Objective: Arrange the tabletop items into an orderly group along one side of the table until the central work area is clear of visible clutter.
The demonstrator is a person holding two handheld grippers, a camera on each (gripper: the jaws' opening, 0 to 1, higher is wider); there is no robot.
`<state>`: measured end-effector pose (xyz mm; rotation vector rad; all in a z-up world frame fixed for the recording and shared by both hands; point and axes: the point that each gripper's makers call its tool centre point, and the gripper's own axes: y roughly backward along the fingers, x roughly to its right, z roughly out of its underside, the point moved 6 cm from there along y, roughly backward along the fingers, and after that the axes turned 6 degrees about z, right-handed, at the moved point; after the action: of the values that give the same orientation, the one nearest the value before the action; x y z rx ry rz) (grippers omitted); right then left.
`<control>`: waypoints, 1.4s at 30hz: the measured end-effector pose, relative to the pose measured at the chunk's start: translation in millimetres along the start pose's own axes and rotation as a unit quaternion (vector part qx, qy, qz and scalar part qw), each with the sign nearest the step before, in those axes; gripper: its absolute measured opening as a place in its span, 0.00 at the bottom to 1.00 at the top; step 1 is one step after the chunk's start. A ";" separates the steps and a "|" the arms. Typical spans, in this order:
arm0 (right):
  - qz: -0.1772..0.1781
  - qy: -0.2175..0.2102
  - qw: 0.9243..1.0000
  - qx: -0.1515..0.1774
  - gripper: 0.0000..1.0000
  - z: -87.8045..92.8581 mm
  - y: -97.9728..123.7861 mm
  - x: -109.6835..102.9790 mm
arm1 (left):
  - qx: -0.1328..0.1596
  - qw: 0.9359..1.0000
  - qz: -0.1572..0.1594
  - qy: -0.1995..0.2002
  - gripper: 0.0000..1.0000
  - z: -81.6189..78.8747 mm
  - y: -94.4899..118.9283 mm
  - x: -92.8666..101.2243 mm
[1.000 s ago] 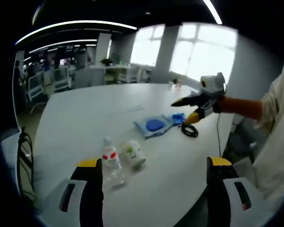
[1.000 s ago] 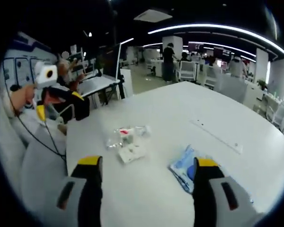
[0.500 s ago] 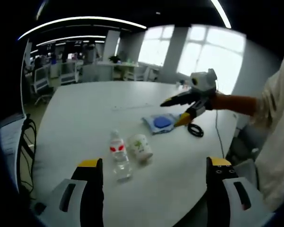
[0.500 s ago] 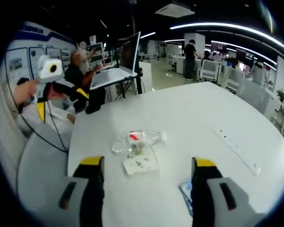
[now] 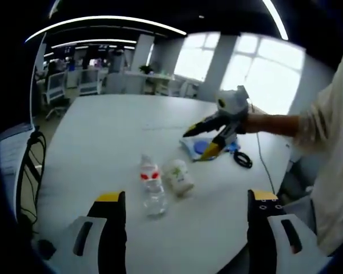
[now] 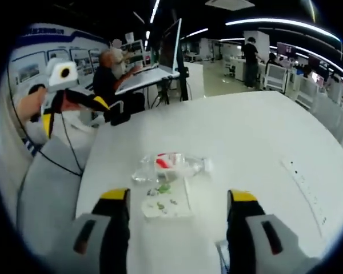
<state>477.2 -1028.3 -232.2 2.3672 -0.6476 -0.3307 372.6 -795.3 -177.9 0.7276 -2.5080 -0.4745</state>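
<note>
Working over the white table [image 5: 91, 131], we hold both tools in the air so nothing is disturbed before a grasp. Our right gripper [image 6: 176, 197] hangs above the cup [image 6: 167, 199] with jaws wide and empty, apparently lined up for that item. Our left gripper [image 5: 183, 197] waits near the table edge, jaws also wide and empty. The water bottle [image 5: 152, 184] lies touching the cup, mid-table. A blue pouch [image 5: 200, 147] and black cable loop [image 5: 242, 159] rest farther off.

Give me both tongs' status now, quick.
Left tongs: open, holding nothing.
Right tongs: open, holding nothing.
</note>
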 end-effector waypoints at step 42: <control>-0.259 -0.070 0.961 -0.071 0.08 21.2 -49.7 -0.7 | -0.004 0.999 0.000 0.035 0.75 21.2 -29.5 -30.7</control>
<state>486.5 -1006.0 -280.6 2.3558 -0.0450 -0.7496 396.0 -797.2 -219.3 0.7290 -2.4389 -0.4519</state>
